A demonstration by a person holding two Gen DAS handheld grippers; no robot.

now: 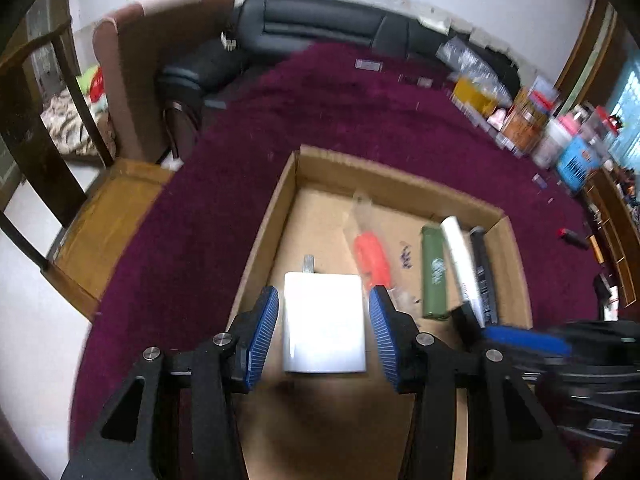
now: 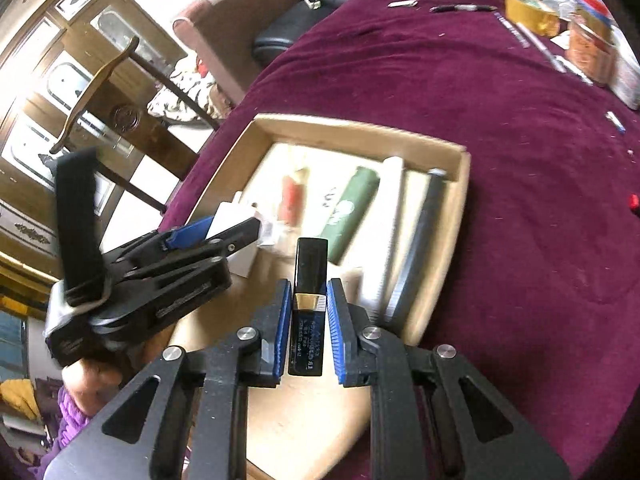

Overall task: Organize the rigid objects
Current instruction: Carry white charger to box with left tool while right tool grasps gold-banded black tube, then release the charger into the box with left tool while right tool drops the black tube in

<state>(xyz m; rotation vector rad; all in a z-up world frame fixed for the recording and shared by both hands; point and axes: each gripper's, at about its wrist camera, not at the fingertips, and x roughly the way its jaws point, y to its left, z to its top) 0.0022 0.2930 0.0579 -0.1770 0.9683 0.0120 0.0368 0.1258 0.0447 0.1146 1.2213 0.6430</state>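
A shallow cardboard box point(image 1: 404, 178) lies on the maroon tablecloth. In it lie a white power adapter point(image 1: 324, 322), a red-handled tool in clear wrap point(image 1: 372, 258), a green lighter point(image 1: 434, 272), a white tube point(image 1: 458, 252) and a black stick point(image 1: 482, 264). My left gripper point(image 1: 324, 308) is open, its blue pads either side of the adapter with gaps. My right gripper point(image 2: 308, 312) holds a black lipstick case point(image 2: 310, 280) between its pads above the box point(image 2: 460, 200). The left gripper also shows in the right wrist view point(image 2: 208, 230).
Jars, a tape roll point(image 2: 528, 10), pens point(image 2: 460, 8) and boxes crowd the table's far right edge. A small red object point(image 1: 572, 236) lies on the cloth right of the box. Chairs point(image 1: 132, 80) and a black sofa point(image 1: 320, 20) stand beyond the table.
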